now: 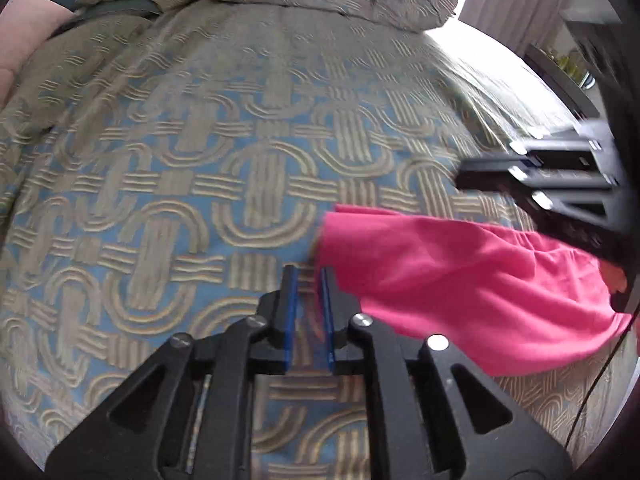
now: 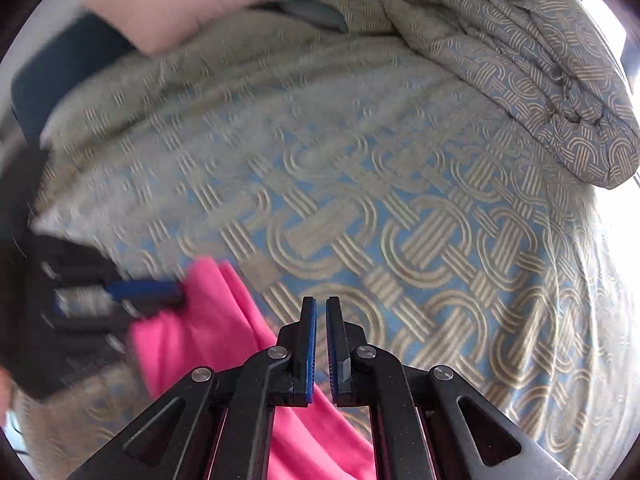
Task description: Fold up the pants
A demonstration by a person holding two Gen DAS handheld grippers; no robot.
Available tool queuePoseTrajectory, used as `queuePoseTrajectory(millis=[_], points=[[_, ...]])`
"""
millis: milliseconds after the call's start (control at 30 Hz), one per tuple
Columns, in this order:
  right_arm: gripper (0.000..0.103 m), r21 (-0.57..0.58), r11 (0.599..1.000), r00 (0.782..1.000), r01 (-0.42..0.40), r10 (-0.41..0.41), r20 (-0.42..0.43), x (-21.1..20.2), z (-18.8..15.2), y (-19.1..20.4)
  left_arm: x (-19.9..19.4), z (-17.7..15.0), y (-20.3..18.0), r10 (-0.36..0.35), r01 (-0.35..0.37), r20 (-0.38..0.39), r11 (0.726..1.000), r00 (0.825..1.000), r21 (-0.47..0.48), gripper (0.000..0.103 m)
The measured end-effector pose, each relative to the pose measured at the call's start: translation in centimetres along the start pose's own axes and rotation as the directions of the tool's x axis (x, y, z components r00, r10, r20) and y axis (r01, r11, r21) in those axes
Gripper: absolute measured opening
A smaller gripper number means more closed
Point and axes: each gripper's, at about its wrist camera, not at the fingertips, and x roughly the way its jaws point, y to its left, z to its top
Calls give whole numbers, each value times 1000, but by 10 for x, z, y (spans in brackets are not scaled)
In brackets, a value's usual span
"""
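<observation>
1. Here the pink pants (image 1: pixel 460 292) lie on the patterned bedspread (image 1: pixel 200 168), bunched near its front edge.
2. The left gripper (image 1: pixel 308 276) hangs just beside the pants' left end, its blue pads (image 1: pixel 290 312) a narrow gap apart with only bedspread showing between them.
3. The right gripper (image 2: pixel 321 304) is closed, nothing visibly between its tips, the pants passing beneath it.
4. A rumpled pillow (image 2: pixel 520 60) sits at the bedspread's far end.

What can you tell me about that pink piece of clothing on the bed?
The pants are bright pink, soft plain fabric, loosely wrinkled rather than neatly flat. They lie on the patterned blue-and-tan bedspread. Only part shows in either view. The left gripper is at one edge, and the right gripper is above the fabric. Whether either pinches it is unclear.
</observation>
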Motion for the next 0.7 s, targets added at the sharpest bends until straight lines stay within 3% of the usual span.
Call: queuePoseTrajectory(millis=[167, 300, 433, 600, 633, 667, 700], points=[[15, -33, 999, 1000, -18, 18, -11, -31, -39, -11, -15, -6, 4, 7, -7, 18, 1000, 1000, 4, 29], [39, -46, 996, 996, -74, 72, -47, -48, -66, -20, -25, 2, -14, -21, 19, 73, 999, 997, 30, 58], [40, -44, 997, 995, -60, 56, -87, -47, -85, -29, -27, 10, -48, -51, 41, 75, 991, 996, 126, 62], [44, 14, 991, 985, -134, 135, -107, -31, -90, -37, 8, 25, -75, 19, -24, 27, 980, 999, 199, 70], [42, 25, 992, 986, -120, 123, -115, -23, -89, -36, 14, 26, -76, 34, -37, 17, 980, 999, 196, 70], [3, 28, 993, 984, -119, 122, -128, -18, -88, -33, 21, 25, -76, 55, -54, 1, 980, 998, 191, 69], [1, 32, 992, 985, -119, 122, -120, -17, -88, -31, 29, 26, -74, 73, -68, -20, 981, 997, 184, 58]])
